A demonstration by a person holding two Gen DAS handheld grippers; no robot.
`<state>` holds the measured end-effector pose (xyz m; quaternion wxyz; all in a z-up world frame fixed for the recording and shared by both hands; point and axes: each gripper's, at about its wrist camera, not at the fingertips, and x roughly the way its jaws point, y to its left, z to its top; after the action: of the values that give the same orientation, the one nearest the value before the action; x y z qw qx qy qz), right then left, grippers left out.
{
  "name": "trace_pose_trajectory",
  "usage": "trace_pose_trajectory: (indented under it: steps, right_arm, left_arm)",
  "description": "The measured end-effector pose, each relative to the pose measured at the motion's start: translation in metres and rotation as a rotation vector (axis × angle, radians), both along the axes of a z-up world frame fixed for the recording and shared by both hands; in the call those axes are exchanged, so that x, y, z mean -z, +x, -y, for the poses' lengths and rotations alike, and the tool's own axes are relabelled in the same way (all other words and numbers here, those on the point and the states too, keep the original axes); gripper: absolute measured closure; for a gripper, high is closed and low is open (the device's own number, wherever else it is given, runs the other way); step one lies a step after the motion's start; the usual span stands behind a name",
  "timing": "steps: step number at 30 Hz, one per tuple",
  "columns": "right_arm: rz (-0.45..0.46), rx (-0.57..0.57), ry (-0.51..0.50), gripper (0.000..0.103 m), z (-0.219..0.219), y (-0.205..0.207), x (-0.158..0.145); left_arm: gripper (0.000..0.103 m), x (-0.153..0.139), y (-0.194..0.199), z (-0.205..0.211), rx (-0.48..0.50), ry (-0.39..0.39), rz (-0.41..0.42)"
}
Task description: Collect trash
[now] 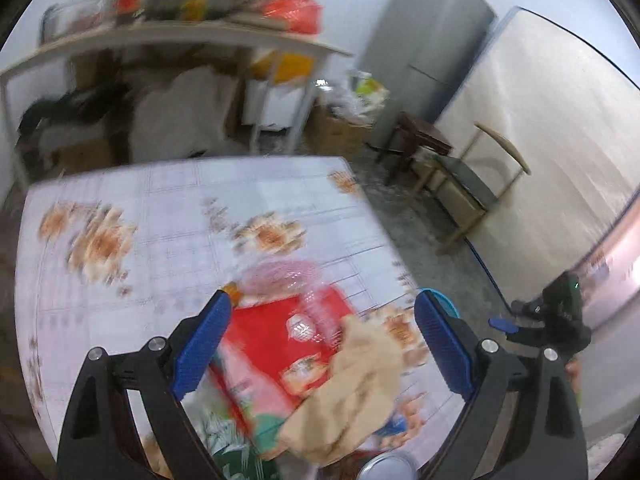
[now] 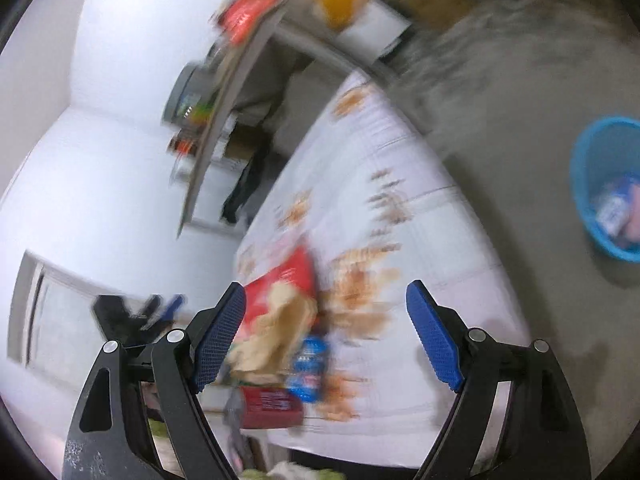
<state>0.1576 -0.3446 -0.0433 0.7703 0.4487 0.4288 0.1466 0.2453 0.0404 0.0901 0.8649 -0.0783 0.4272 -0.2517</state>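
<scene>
1. Counter wore a pale, glossy cloth with a fine grid print and blurred orange flower clusters; the near right corner looked rounded through the fisheye.
2. Trash sat heaped at the counter's near edge: a flat red packet with white patches (print too smeared to read), a crumpled tan paper wad lying on it, and a clear pinkish plastic wrap just beyond.
3. Right view showed a small blue wrapper beside the wad and a dark red box at the counter's edge; lettering on both unreadable.
4. Left claw stood wide apart above the heap, ribbed blue pads gripping nothing.
5. Right claw likewise spread wide, empty.
6. Round blue plastic bin stood on the grey floor, well apart from the counter, with wrappers already inside.
</scene>
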Motion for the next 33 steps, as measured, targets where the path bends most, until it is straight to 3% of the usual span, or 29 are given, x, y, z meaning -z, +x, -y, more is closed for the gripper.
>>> trace_pose_trajectory:
  steps: [3, 7, 10, 14, 16, 20, 22, 24, 27, 33]
  right_arm:
    - [-0.019, -0.098, 0.026, 0.024, -0.044, 0.039, -0.002]
    - [-0.021, -0.231, -0.053, 0.024, -0.101, 0.1, -0.008]
    - [-0.011, -0.327, -0.183, 0.021, -0.142, 0.144, -0.014]
    - [0.028, -0.472, -0.441, 0.019, -0.198, 0.188, -0.02]
    - [0.024, -0.555, -0.552, 0.019, -0.223, 0.205, -0.011]
    - [-0.062, -0.649, -0.659, 0.02, -0.247, 0.227, 0.022]
    - [-0.084, -0.664, -0.703, 0.027, -0.253, 0.233, 0.033]
    - [-0.125, -0.669, -0.72, 0.044, -0.253, 0.236, 0.045]
    - [-0.135, -0.639, -0.709, 0.059, -0.247, 0.235, 0.048]
    - [-0.108, -0.49, -0.634, 0.064, -0.208, 0.225, 0.03]
  left_arm:
    - [0.013, 0.02, -0.004, -0.021, -0.055, 0.0, -0.019]
    - [0.016, 0.039, -0.009, -0.047, -0.133, -0.01, -0.024]
    - [0.019, 0.044, -0.009, -0.065, -0.169, -0.044, -0.036]
    - [0.025, 0.044, -0.016, -0.075, -0.194, -0.092, -0.034]
    - [0.026, 0.04, -0.024, -0.077, -0.171, -0.127, -0.01]
    - [0.026, 0.025, -0.045, -0.065, -0.035, -0.196, 0.075]
    - [0.026, 0.021, -0.053, -0.057, 0.013, -0.201, 0.102]
    - [0.026, 0.02, -0.055, -0.049, 0.046, -0.202, 0.1]
    - [0.026, 0.023, -0.056, -0.032, 0.099, -0.181, 0.079]
    - [0.026, 0.031, -0.057, -0.007, 0.167, -0.153, 0.056]
